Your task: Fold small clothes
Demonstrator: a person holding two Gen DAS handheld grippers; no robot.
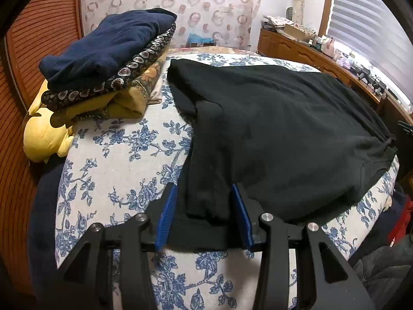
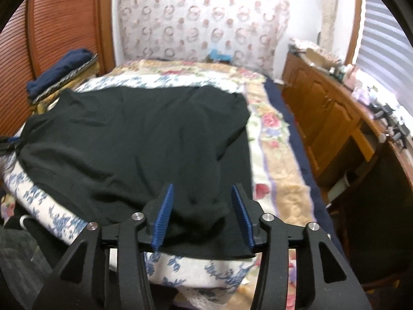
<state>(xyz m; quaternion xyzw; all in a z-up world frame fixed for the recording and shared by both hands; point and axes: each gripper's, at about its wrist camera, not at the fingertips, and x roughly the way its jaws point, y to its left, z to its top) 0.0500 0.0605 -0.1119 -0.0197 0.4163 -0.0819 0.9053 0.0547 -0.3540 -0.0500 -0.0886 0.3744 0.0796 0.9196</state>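
A black garment point(image 1: 271, 129) lies spread flat on the blue-flowered bedcover point(image 1: 116, 155), one side folded inward into a narrow strip at its near left edge. My left gripper point(image 1: 203, 188) stands open over that near edge; the folded strip lies between the blue pads point(image 1: 165, 214), which do not press on it. In the right wrist view the same black garment point(image 2: 142, 134) fills the middle. My right gripper point(image 2: 202, 188) is open at its near right corner, where a small bunch of cloth rests between the pads point(image 2: 162, 217) without being squeezed.
A stack of folded clothes point(image 1: 108, 49) topped by a navy piece sits at the far left, with a yellow plush toy point(image 1: 44, 139) below it. A wooden dresser point(image 2: 330, 118) crowded with small items runs along the right. A louvred wooden headboard point(image 1: 38, 38) stands to the left.
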